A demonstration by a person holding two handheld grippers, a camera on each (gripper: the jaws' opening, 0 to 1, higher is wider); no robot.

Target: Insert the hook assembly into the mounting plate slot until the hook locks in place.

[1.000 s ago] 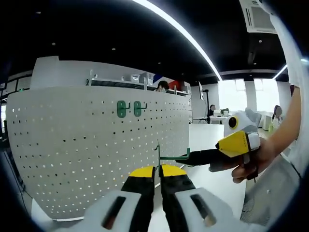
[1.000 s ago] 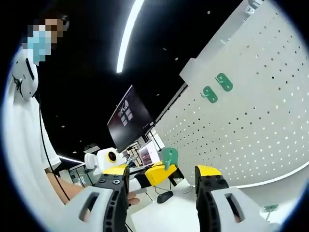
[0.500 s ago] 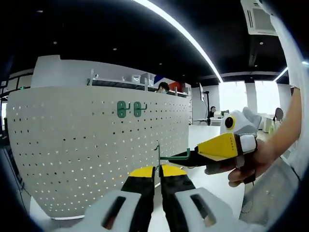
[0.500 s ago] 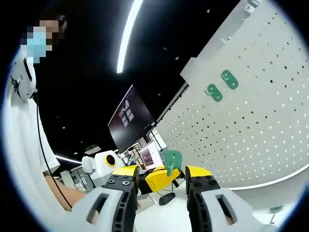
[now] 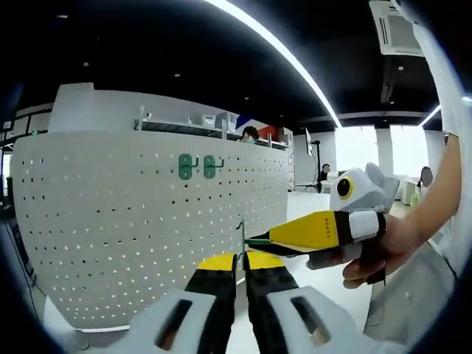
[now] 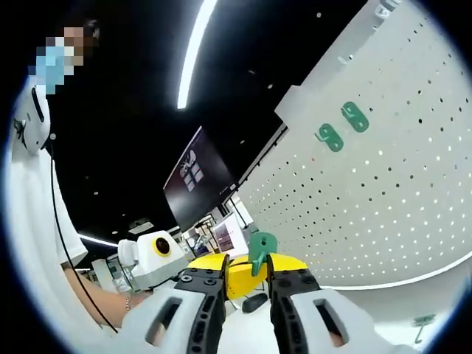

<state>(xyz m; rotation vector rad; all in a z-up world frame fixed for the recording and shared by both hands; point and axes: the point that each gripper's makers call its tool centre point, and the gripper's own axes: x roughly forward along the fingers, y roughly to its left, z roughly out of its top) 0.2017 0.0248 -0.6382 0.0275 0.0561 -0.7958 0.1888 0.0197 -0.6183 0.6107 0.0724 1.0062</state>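
A white pegboard mounting plate (image 5: 110, 221) stands upright ahead, also seen in the right gripper view (image 6: 383, 199). Two green hooks (image 5: 199, 166) hang high on it (image 6: 341, 127). My left gripper (image 5: 241, 259) is shut on the thin back plate of a loose green hook (image 5: 242, 234), held in the air in front of the board. My right gripper (image 5: 279, 237) comes in from the right and is shut on that hook's arm. In the right gripper view its jaws (image 6: 248, 267) pinch the green hook (image 6: 259, 247), with the left gripper (image 6: 237, 276) just behind.
A person's hand (image 5: 383, 251) holds the right gripper, and a person in white (image 6: 37, 184) stands at the left. A dark monitor (image 6: 193, 181) sits beyond. Another green hook (image 6: 420, 323) lies on the white table (image 6: 383, 302) by the board's foot.
My right gripper's jaws went from wide open to shut on the hook, and it moved in closer to the left gripper. The left gripper kept its hold and stayed put.
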